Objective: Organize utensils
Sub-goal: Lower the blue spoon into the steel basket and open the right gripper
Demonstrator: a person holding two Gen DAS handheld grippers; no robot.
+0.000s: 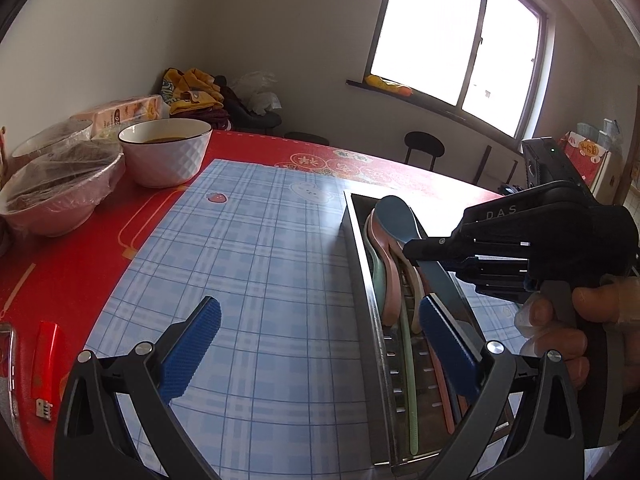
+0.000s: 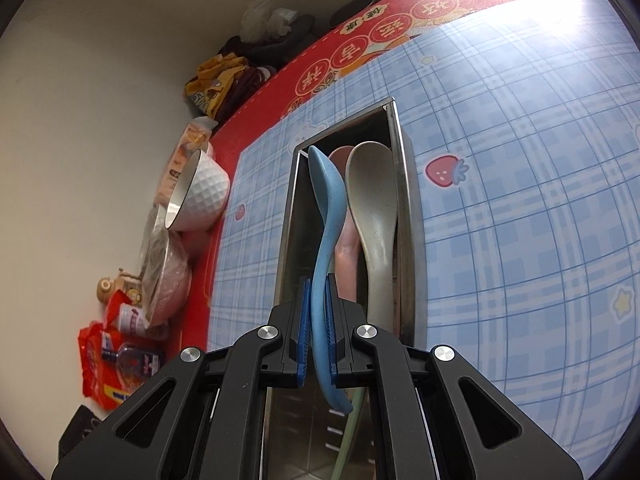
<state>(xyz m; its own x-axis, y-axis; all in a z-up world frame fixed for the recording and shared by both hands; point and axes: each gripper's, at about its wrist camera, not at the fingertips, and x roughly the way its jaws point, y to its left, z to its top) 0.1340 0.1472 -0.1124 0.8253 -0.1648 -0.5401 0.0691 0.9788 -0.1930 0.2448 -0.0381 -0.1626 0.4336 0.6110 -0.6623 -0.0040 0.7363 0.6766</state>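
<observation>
A long steel utensil tray [image 1: 362, 280] [image 2: 404, 184] lies on the blue plaid mat. Inside it lie a pale green spoon [image 2: 374, 208] [image 1: 408, 360] and a pink spoon [image 2: 345, 244] [image 1: 390, 276]. My right gripper [image 2: 316, 332] [image 1: 416, 249] is shut on the handle of a blue spoon [image 2: 326, 216] [image 1: 400, 218], holding it over the tray with its bowl toward the far end. My left gripper [image 1: 320, 344] is open, one pad over the mat and the other over the tray's near part, with nothing between them.
A white faceted bowl [image 1: 166, 152] [image 2: 198, 196] and film-covered bowls [image 1: 60, 196] stand on the red tablecloth at the left. Red snack packets [image 2: 104, 364] and a small bottle lie near the wall. A red lighter [image 1: 44, 360] lies by the table's near edge. A hand [image 1: 576, 320] holds the right gripper's grip.
</observation>
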